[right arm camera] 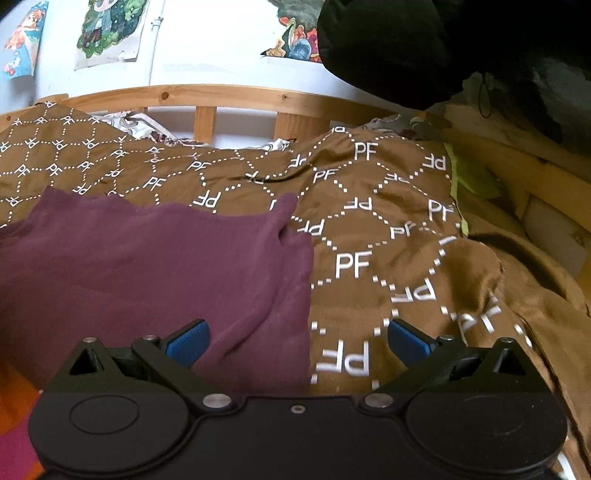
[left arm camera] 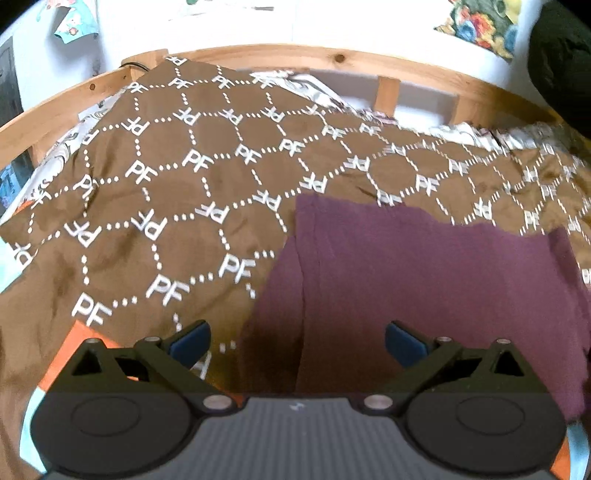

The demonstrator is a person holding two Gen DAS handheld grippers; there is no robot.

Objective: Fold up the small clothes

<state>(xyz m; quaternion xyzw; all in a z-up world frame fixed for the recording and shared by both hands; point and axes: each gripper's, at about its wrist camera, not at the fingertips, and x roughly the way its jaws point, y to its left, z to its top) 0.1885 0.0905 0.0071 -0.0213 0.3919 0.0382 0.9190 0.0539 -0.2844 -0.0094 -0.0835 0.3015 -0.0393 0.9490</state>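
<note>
A brown blanket (left arm camera: pixel 192 221) printed with white PF letters and dotted hexagons is covering most of the bed, reaching from the near edge to the wooden bed frame (left arm camera: pixel 295 55) at the far side. In the right wrist view the same blanket (right arm camera: pixel 388 236) is bunching into rumpled folds toward the right, where a strip of yellow-green cloth (right arm camera: pixel 469 181) is showing beside it. Patterned white bedding (left arm camera: pixel 310 86) is peeking out along the far edge, under the frame's slats.

A purple garment (left arm camera: pixel 424 280) is lying flat on the blanket, filling the near right part of the left wrist view and the near left part of the right wrist view (right arm camera: pixel 155 266). It is looking folded, though the blur is making the layers hard to count.

Colourful drawings (right arm camera: pixel 107 33) are hanging on the white wall beyond the bed, and a dark bulky shape (right arm camera: pixel 424 48) is looming at the upper right.

The left gripper (left arm camera: pixel 297 341) is hovering over the garment's left edge with its blue pads (left arm camera: pixel 190 341) spread wide and nothing between them. The right gripper (right arm camera: pixel 297 341) is hovering over the garment's right edge, its pads equally far apart and gripping nothing.
</note>
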